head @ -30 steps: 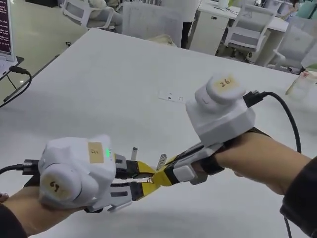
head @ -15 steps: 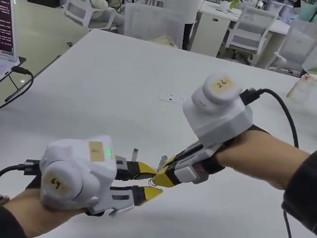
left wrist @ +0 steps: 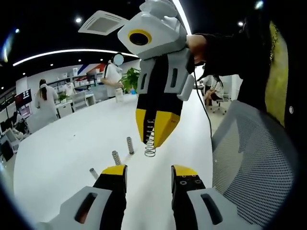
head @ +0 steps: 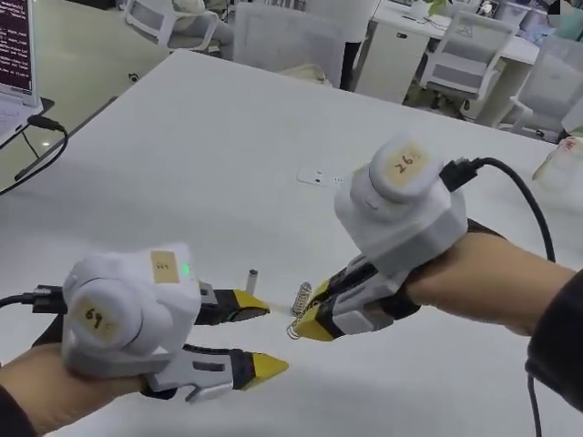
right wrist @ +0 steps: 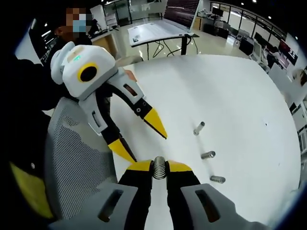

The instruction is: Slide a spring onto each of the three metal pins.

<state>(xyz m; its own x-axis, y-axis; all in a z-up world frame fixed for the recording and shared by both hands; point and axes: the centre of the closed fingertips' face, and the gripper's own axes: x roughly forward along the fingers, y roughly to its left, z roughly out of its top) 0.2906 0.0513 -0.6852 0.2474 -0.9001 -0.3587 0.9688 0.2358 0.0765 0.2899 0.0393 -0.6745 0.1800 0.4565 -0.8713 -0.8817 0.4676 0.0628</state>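
Observation:
My right gripper (head: pixel 310 323) is shut on a small steel spring (right wrist: pixel 159 167), whose end loop (head: pixel 291 330) pokes out below the yellow tips. The same spring (left wrist: pixel 150 139) hangs between those tips in the left gripper view. My left gripper (head: pixel 262 337) stands open a little to the left, with nothing between its jaws. Three short pins stand on the white table (head: pixel 209 155). The nearest pin (head: pixel 252 279) is bare. Springs sit on the other two pins (left wrist: pixel 116 157) (left wrist: pixel 130 144). One of these (head: pixel 301 295) stands just behind the right gripper's tips.
A small white tag (head: pixel 316 177) lies farther back on the table. Office chairs (head: pixel 460 55) line the far edge. A black cable (head: pixel 36 155) hangs off the left side, and a bottle (head: pixel 557 157) stands at the right edge.
The left gripper's jaws have opened wide and drawn back from the right gripper's tips, where they met a second ago. The spring stays in the right gripper.

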